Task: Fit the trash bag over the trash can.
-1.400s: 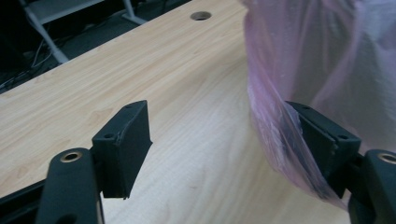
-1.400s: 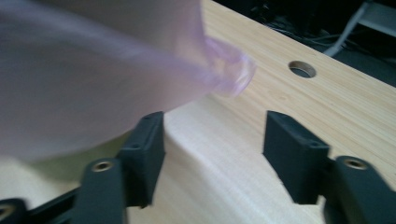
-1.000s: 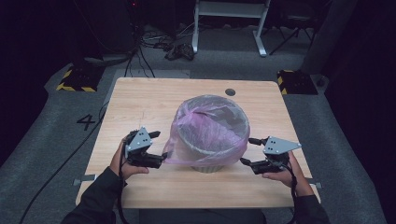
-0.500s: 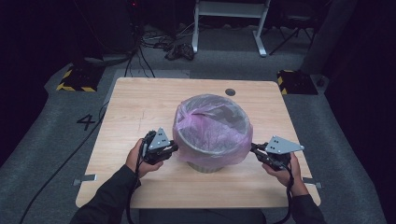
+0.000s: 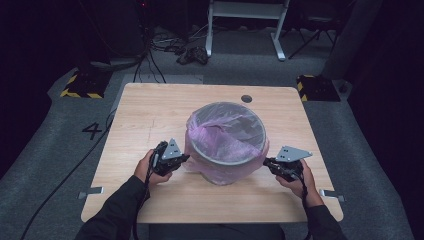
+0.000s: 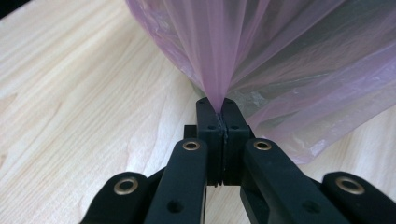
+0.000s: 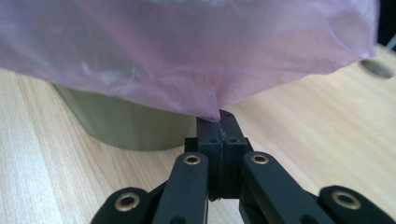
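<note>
Claws pinch the bag's skirt on both sides of the bin.

Left claw [image 5: 184, 159] sits low beside the bin's left flank, its jaws pressed together on a taut pleat of the pink plastic bag [image 6: 280, 60] — the film fans upward from the tips. At the middle of the worktop [image 5: 150, 115], somewhat nearer the front edge than the back, stands the round grey bin [image 5: 227, 152], the bag lining it and folded down over its rim. Right claw [image 5: 268, 163] sits at the bin's right flank, jaws likewise clamped on a gathered bit of the bag's hem — the bin's wall shows under the film in the right gripper view.
</note>
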`<action>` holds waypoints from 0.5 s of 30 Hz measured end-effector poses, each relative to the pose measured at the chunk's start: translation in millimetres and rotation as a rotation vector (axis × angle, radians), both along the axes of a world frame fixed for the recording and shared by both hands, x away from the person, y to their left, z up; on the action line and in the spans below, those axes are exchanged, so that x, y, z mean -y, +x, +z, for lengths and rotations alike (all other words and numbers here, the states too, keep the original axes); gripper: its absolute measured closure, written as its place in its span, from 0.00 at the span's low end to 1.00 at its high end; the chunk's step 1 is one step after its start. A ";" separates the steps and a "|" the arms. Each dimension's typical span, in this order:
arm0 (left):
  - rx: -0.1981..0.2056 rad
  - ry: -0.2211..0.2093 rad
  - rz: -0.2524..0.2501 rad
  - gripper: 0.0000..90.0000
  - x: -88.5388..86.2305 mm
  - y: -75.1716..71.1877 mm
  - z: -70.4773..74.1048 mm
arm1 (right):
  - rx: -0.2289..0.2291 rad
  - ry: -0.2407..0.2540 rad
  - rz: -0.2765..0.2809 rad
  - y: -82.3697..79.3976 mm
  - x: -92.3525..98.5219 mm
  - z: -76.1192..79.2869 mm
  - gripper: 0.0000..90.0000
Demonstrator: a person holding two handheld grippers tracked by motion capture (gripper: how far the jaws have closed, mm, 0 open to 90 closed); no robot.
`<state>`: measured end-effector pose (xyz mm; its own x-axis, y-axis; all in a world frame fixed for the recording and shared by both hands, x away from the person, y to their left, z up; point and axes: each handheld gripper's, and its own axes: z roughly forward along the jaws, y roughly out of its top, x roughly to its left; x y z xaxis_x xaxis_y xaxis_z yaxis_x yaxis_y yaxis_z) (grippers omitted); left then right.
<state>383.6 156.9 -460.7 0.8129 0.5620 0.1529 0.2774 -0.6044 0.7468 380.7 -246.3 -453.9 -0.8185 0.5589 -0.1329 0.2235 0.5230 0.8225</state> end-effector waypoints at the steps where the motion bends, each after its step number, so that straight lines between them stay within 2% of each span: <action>1: 0.006 0.020 0.002 0.99 0.6 0.5 -2.5 | -0.006 -0.011 -0.005 1.7 -0.2 -2.2 1.00; 4: -0.008 0.035 0.022 0.97 0.5 3.3 -8.1 | -0.026 -0.019 -0.008 7.1 0.1 -7.9 1.00; 5: -0.011 0.040 0.034 0.93 -0.2 4.5 -9.4 | -0.036 -0.028 -0.015 8.7 0.3 -9.9 1.00; 8: -0.023 0.020 0.053 0.85 -5.6 5.5 -12.2 | -0.065 -0.042 -0.038 12.5 1.8 -15.7 1.00; 9: -0.016 0.016 0.069 0.77 -7.9 4.8 -12.4 | -0.071 -0.045 -0.046 13.9 3.1 -17.0 1.00; 11: -0.014 -0.056 0.064 0.61 -16.1 0.8 -11.2 | -0.073 -0.023 -0.075 16.5 8.5 -18.3 1.00; 13: -0.025 -0.119 0.079 0.43 -24.3 -4.1 -7.7 | -0.091 0.023 -0.118 19.4 17.0 -19.0 0.99; 15: -0.038 -0.153 0.079 0.31 -31.9 -10.8 -2.9 | -0.099 0.041 -0.136 20.2 24.2 -18.4 0.95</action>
<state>372.8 188.8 -463.6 0.7685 0.6391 0.0307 0.3497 -0.4597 0.8163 400.9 -270.5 -472.4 -0.7429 0.6688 -0.0303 0.3709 0.4489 0.8130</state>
